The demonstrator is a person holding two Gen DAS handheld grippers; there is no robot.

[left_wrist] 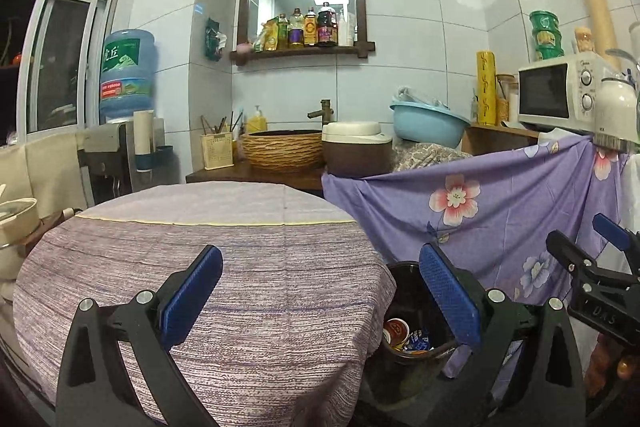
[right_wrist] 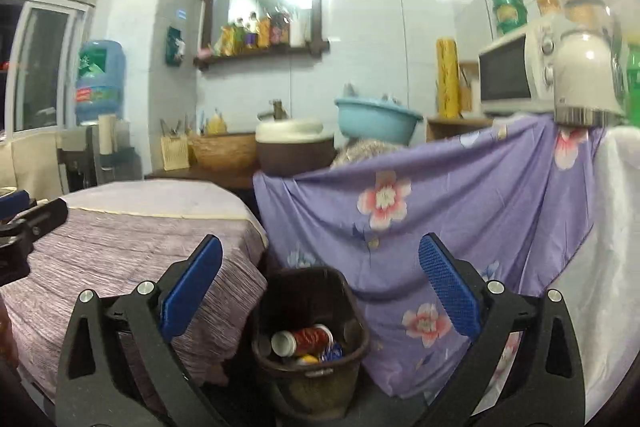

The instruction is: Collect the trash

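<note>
A dark brown trash bin [right_wrist: 308, 367] stands on the floor between the round table and the draped counter. Inside it lie a red can [right_wrist: 306, 339] and some blue and yellow wrappers. In the left wrist view the same bin [left_wrist: 404, 287] shows past the table's edge, with a cup and wrappers inside. My right gripper [right_wrist: 320, 287] hangs above and in front of the bin, jaws wide open and empty. My left gripper [left_wrist: 320, 291] is open and empty over the table's right side. The right gripper [left_wrist: 592, 267] shows at that view's right edge.
The round table [left_wrist: 200, 247] wears a striped purple cloth. A purple flowered sheet [right_wrist: 460, 219] drapes the counter at right, with a microwave [left_wrist: 556, 91], a white kettle [right_wrist: 586, 79] and a blue basin [right_wrist: 376, 119] on top. A water dispenser [left_wrist: 126, 75] stands at left.
</note>
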